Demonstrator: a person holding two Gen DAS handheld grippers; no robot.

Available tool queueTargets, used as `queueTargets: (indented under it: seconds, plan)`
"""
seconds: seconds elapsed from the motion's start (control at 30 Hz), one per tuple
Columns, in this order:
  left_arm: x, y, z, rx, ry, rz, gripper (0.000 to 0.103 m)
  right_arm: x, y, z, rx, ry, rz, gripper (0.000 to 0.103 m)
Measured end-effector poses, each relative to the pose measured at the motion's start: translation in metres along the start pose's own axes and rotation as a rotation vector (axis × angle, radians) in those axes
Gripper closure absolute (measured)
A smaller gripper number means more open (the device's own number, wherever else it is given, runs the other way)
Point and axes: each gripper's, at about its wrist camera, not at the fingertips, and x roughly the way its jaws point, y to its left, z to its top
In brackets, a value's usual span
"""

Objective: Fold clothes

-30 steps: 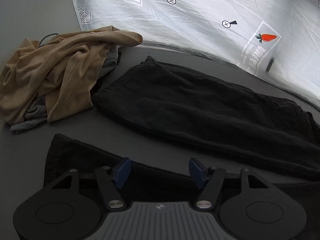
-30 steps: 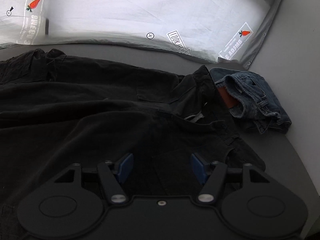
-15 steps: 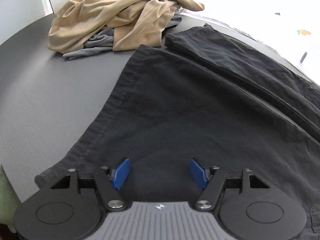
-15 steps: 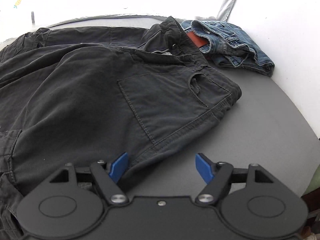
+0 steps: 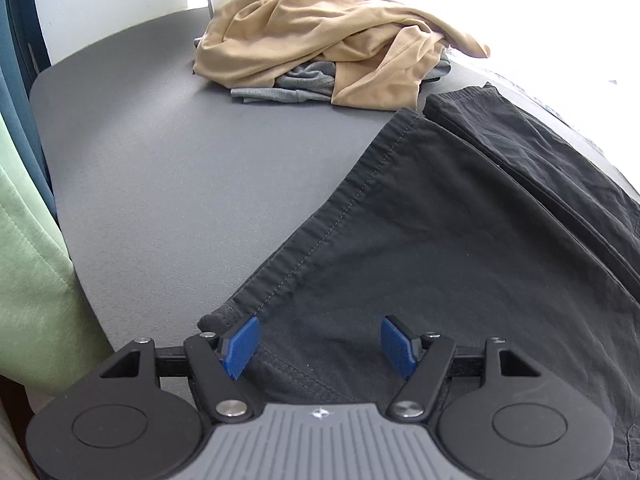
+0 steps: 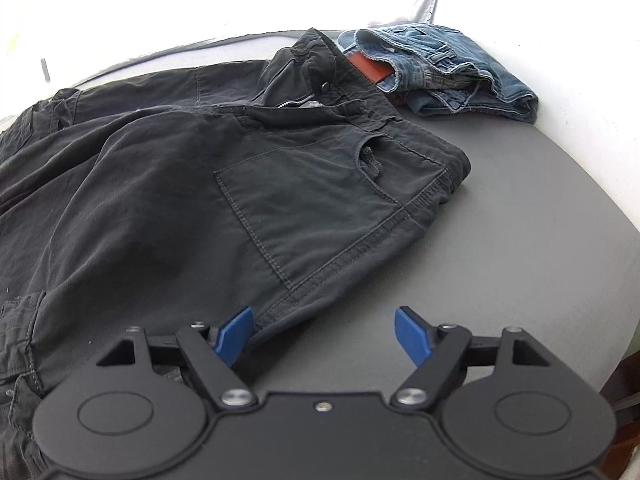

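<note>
Black trousers (image 5: 440, 240) lie spread on the grey table (image 5: 180, 180), legs to the left, waist to the right. My left gripper (image 5: 319, 334) is open just above the near leg's hem corner; the dark fabric lies under and between its blue pads, which do not press on it. In the right wrist view the trousers (image 6: 200, 208) show a back pocket and the waistband. My right gripper (image 6: 323, 326) hovers at the waistband's near edge with its jaws opening. Its left pad is by the cloth edge, and bare table (image 6: 500, 260) shows between the pads.
A crumpled tan garment (image 5: 320, 40) lies over a grey one (image 5: 296, 84) at the table's far left. Folded blue jeans (image 6: 440, 68) sit past the waistband at the far right. Green cloth (image 5: 28, 260) hangs off the table's left edge.
Both grippers drew back toward the table's near side, the left to the leg hem and the right to the waistband edge. The right jaws spread wider. Both views rolled.
</note>
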Motion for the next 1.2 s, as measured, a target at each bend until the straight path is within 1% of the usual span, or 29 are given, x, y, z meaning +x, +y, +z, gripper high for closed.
queueTargets:
  seconds: [0.1,0.27,0.37,0.43,0.47,0.5,0.53,0.57,0.6,0.63,0.67,0.73,0.77,0.8,0.9,1.0,1.03,1.1,1.13,1.17,1.2]
  plan:
    - [-0.008,0.002,-0.006,-0.035,0.015,-0.025,0.034,0.002,-0.011,0.003,0.049,-0.008,0.006,0.024]
    - [-0.007,0.014,-0.016,-0.155,0.077,-0.038,0.034,0.018,-0.035,0.015,0.166,-0.014,0.039,0.024]
    - [-0.009,0.017,-0.021,-0.187,0.089,-0.045,0.034,0.031,-0.048,0.028,0.235,-0.026,0.031,0.024]
    - [-0.008,0.02,-0.023,-0.22,0.094,-0.071,0.034,0.041,-0.056,0.038,0.301,-0.027,0.032,0.025]
    - [-0.007,0.02,-0.024,-0.236,0.092,-0.082,0.034,0.045,-0.06,0.042,0.333,-0.029,0.041,0.027]
    - [-0.006,0.019,-0.025,-0.245,0.084,-0.077,0.034,0.049,-0.064,0.046,0.364,-0.03,0.057,0.03]
    - [-0.005,0.017,-0.025,-0.247,0.072,-0.054,0.035,0.053,-0.066,0.049,0.384,-0.025,0.082,0.047]
    - [-0.004,0.015,-0.024,-0.241,0.06,-0.03,0.036,0.056,-0.067,0.051,0.393,-0.013,0.095,0.059]
    - [-0.002,0.012,-0.023,-0.235,0.049,-0.02,0.036,0.059,-0.068,0.053,0.397,0.0,0.095,0.061]
    - [-0.001,0.011,-0.021,-0.235,0.038,-0.022,0.036,0.059,-0.068,0.054,0.398,0.001,0.096,0.068]
    - [-0.001,0.009,-0.02,-0.241,0.028,-0.021,0.038,0.06,-0.069,0.055,0.399,0.002,0.096,0.075]
    - [0.002,0.008,-0.018,-0.252,0.01,0.02,0.058,0.057,-0.074,0.053,0.423,-0.018,0.113,0.082]
    - [0.003,0.007,-0.017,-0.255,0.002,0.046,0.088,0.053,-0.076,0.051,0.434,-0.033,0.118,0.084]
    - [0.004,0.008,-0.015,-0.268,-0.001,0.057,0.093,0.046,-0.077,0.051,0.432,-0.047,0.11,0.085]
    - [-0.002,0.012,-0.009,-0.315,-0.019,0.047,0.097,0.013,-0.074,0.052,0.365,-0.121,0.077,0.086]
    - [-0.013,0.013,-0.007,-0.306,-0.058,0.054,0.097,-0.015,-0.074,0.049,0.308,-0.167,0.048,0.086]
    - [-0.014,0.014,-0.006,-0.303,-0.061,0.057,0.097,-0.019,-0.074,0.047,0.292,-0.169,0.038,0.086]
    - [-0.007,0.017,-0.007,-0.322,-0.032,0.063,0.097,-0.003,-0.077,0.037,0.277,-0.117,0.01,0.085]
    - [-0.003,0.019,-0.008,-0.332,-0.016,0.065,0.097,0.011,-0.078,0.03,0.272,-0.075,-0.007,0.082]
    - [-0.001,0.019,-0.009,-0.335,-0.008,0.066,0.095,0.022,-0.078,0.025,0.274,-0.037,-0.016,0.079]
    - [0.001,0.02,-0.009,-0.338,0.0,0.067,0.091,0.03,-0.08,0.023,0.281,-0.015,-0.017,0.077]
